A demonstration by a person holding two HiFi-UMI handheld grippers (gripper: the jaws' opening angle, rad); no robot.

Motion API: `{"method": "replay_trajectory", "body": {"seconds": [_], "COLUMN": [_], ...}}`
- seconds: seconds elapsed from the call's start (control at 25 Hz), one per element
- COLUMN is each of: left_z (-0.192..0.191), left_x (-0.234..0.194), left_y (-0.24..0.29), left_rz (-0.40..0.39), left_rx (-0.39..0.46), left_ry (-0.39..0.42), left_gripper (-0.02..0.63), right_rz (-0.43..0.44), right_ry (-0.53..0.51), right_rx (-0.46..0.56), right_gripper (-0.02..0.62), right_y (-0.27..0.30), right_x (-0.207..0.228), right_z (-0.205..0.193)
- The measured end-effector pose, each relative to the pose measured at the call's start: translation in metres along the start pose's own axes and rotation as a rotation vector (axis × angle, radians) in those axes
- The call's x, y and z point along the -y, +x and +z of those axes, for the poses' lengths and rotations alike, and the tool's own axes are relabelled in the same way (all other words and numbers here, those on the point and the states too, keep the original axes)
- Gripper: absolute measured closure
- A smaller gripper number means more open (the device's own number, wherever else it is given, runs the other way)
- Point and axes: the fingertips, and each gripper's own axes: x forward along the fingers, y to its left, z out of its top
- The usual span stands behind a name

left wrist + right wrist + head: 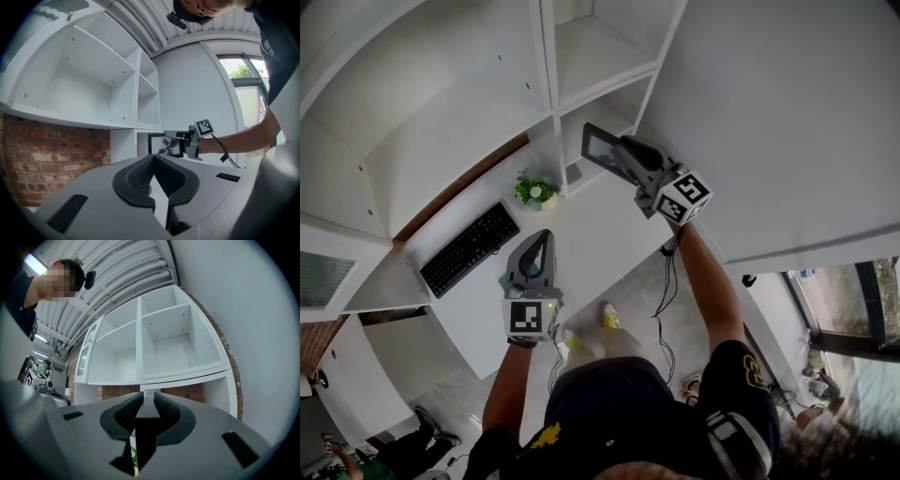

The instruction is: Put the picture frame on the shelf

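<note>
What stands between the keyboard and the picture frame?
In the head view, a small potted plant stands on the desk between the keyboard and the picture frame held in the right gripper.

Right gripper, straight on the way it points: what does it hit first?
The picture frame clamped in the right gripper leads. Straight ahead is the shelf unit's upright divider; the frame would likely touch that first, though depth is unclear.
</note>
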Motion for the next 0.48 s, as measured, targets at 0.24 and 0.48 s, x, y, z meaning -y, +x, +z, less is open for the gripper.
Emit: {"method": "replay_trajectory", "body": {"seconds": [0.24, 0.48], "left_z": [-0.004, -0.013], "left_x": [0.0, -0.002], "left_y": [0.019, 0.034], "left_rz": [-0.014, -0.018], "left_rx": [0.014, 0.016], "left_ry": [-0.002, -0.044], "left_gripper": [0.589, 0.588], "right_rz": [0.072, 0.141], "right_ry": [0.018, 0.031], "right_rx": [-0.048, -0.084], "right_gripper": [0.529, 0.529], "right_y": [0.026, 0.053], "right_x": [0.025, 0.048], "right_z": [-0.026, -0.043]}}
